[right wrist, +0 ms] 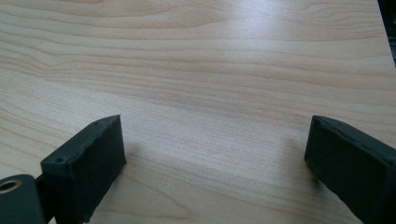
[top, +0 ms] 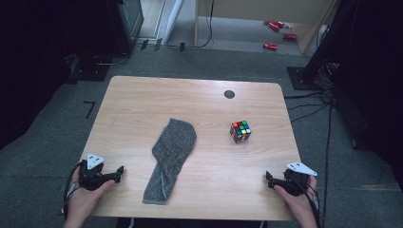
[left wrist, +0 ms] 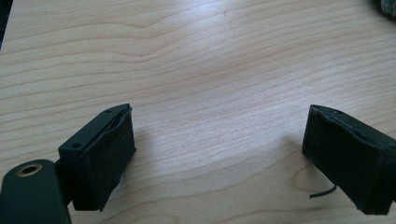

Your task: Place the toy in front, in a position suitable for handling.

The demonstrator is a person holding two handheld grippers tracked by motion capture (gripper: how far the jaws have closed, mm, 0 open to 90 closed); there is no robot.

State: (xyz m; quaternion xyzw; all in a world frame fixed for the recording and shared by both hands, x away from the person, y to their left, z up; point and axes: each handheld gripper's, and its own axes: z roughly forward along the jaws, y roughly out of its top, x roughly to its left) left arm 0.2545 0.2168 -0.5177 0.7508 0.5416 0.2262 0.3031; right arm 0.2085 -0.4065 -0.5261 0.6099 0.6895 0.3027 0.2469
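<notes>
A grey knitted sock (top: 170, 159) lies stretched out in the middle of the wooden table (top: 142, 99), its cuff toward the near edge. A multicoloured puzzle cube (top: 240, 131) stands to its right. My left gripper (top: 119, 172) rests near the front left corner, well left of the sock, open. In the left gripper view the left gripper (left wrist: 219, 154) has only bare wood between its pads (left wrist: 109, 158). My right gripper (top: 268, 179) rests near the front right corner, open, and in the right gripper view the right gripper (right wrist: 215, 158) also frames bare wood.
A dark round disc (top: 229, 94) sits near the table's far edge. Grey carpet surrounds the table, with cables (top: 313, 107) at the right and red items (top: 271, 46) on the floor beyond. A dark edge of the sock (left wrist: 387, 7) peeks in at the left gripper view's top right corner.
</notes>
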